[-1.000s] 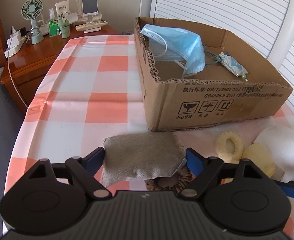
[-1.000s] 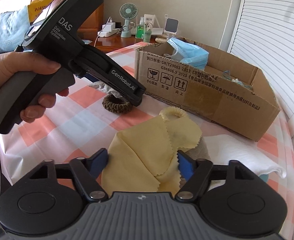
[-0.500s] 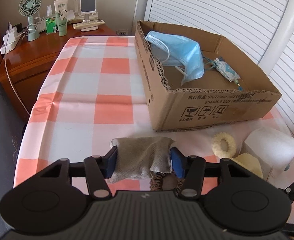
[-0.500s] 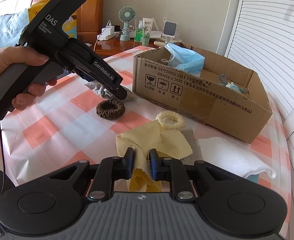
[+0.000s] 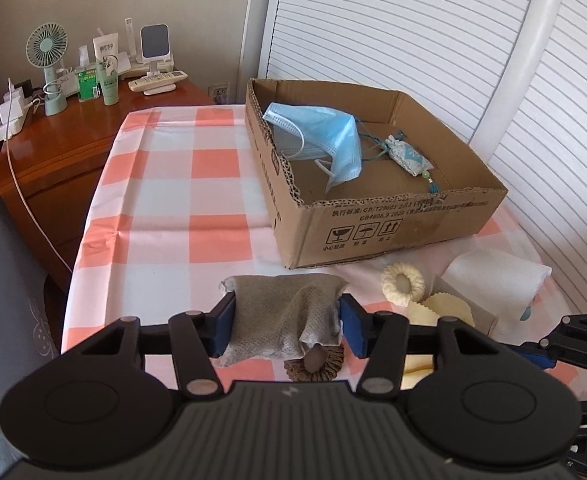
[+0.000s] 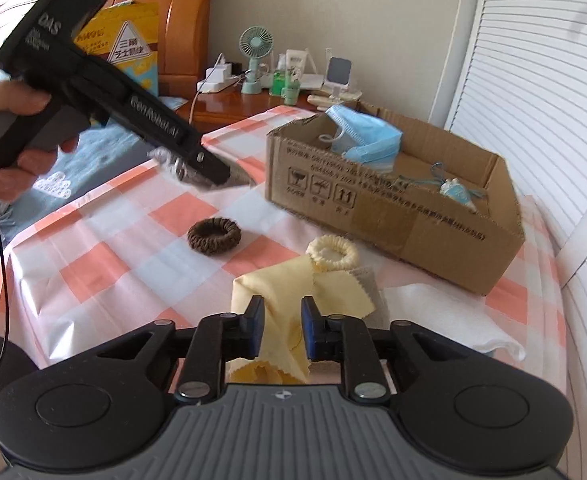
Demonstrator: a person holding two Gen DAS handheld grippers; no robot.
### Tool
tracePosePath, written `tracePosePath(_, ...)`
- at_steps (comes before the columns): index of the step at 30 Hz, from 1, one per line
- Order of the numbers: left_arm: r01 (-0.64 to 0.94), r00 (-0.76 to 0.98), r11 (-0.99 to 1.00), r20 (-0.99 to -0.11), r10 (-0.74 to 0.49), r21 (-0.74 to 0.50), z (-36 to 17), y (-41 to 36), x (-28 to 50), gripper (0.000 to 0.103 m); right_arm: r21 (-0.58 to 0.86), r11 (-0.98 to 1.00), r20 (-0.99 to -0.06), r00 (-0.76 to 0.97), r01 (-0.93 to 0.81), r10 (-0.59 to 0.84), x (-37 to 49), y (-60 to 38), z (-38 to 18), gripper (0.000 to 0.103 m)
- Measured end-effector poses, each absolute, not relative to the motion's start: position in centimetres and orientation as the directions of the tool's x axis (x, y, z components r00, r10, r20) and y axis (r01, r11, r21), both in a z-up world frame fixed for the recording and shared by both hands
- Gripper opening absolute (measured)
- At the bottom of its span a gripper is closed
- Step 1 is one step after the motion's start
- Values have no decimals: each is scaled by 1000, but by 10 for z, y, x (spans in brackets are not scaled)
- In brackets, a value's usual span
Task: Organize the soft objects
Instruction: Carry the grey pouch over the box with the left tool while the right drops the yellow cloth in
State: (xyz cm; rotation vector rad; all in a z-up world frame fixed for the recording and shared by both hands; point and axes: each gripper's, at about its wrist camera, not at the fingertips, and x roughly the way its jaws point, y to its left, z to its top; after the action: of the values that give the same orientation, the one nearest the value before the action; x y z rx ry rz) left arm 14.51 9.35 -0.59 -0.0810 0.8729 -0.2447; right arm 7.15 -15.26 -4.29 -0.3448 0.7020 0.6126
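— What had just changed?
— The left gripper had pinched the grey non-woven fabric pouch and lifted it off the desk.
— And the right gripper?
— Its fingers, just reopening slightly, still held the pale yellow cloth; the brown cardboard box presumably came next.

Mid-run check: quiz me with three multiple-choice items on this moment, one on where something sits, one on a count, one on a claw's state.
1. Where is the blue face mask?
A. in the cardboard box
B. on the tablecloth
C. on the nightstand

2. How many hair scrunchies lie on the tablecloth?
A. one
B. two
C. four

3. What does the left claw hold?
A. nothing
B. the grey pouch
C. a fan

Answers: 1 A, it drapes over the box wall; 2 B, the brown scrunchie and the cream scrunchie; 3 B, both pads press it.
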Motion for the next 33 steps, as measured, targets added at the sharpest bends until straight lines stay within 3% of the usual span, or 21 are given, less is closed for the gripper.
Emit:
tracePosePath(1, 180, 619, 969, -747, -243, -166, -5, 93, 144, 53, -83, 770, -693, 592, -633, 412, 71, -153, -46, 31)
tracePosePath(3, 181, 617, 969, -748, -244, -167, -3, 93, 142, 53, -72, 771, -691, 589, -632, 418, 70, -152, -51, 49)
tracePosePath(7, 181, 615, 970, -751, -240, -162, -4, 92, 138, 53, -84, 777, -675, 609, -623, 416, 74, -153, -57, 57)
tracePosePath(13, 188, 612, 969, -752, -245, -163, -4, 92, 134, 53, -83, 775, -661, 616, -627, 428, 88, -152, -60, 84)
tracePosePath(23, 193, 608, 967, -753, -253, -169, -6, 95, 135, 53, -108, 762, -685, 604, -638, 408, 104, -137, -77, 84)
tracePosePath(25, 195, 607, 966, -753, -255, -170, -7, 95, 135, 53, -134, 757, -682, 614, -639, 398, 102, -133, -77, 81)
tracePosePath(33, 209, 601, 964, -756, -261, -167, -8, 94, 135, 53, -200, 719, -678, 624, -665, 389, 88, -124, -71, 49)
